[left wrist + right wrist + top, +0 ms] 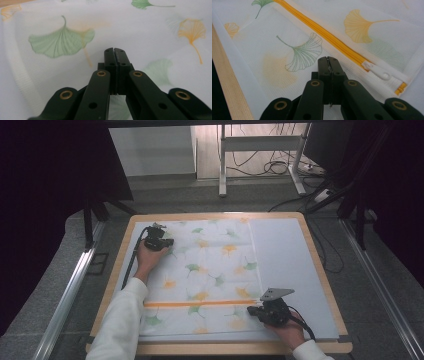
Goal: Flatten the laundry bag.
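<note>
Where grey floor surrounds it, wooden table [117, 285], white mat [285, 265], leaf-print mesh bag [210, 270].

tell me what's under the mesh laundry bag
The mesh laundry bag lies on a pale mat atop the wooden table. Whatever is directly beneath or inside it is covered.

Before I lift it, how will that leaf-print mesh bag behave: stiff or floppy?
Likely floppy: the mesh bag lies flat and thin on the white mat, so it should drape and sag. Probably light, as the weave looks sheer. The orange zipper may be the firmest line; its white pull could dangle.
</note>
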Available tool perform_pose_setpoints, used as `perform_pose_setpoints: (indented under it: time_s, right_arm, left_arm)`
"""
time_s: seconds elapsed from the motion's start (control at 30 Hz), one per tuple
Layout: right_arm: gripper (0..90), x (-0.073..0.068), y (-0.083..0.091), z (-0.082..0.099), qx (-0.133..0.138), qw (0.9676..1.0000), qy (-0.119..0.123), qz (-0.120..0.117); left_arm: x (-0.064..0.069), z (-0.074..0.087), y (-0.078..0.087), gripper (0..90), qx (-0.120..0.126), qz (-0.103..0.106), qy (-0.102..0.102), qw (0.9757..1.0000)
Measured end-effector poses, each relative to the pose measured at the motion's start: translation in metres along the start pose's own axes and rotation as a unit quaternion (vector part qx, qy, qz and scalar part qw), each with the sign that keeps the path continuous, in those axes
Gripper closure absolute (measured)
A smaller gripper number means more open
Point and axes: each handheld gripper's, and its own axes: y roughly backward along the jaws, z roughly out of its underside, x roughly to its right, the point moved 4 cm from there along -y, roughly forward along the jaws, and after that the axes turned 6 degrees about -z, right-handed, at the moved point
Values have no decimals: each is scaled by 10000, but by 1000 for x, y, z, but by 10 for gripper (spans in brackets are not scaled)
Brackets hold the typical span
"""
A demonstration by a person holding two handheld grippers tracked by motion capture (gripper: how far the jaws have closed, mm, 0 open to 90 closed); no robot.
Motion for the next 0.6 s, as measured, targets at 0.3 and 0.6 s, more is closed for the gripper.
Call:
perform_pose_setpoints:
  time_s: [0.3,0.6]
  right_arm:
    - [893,-1,0,0,-22,10000,72,60]
    - [893,-1,0,0,-21,10000,74,47]
  left_arm:
    - [11,2,24,899,177,63,-122,9997]
    - [33,21,67,899,557,416,-217,9973]
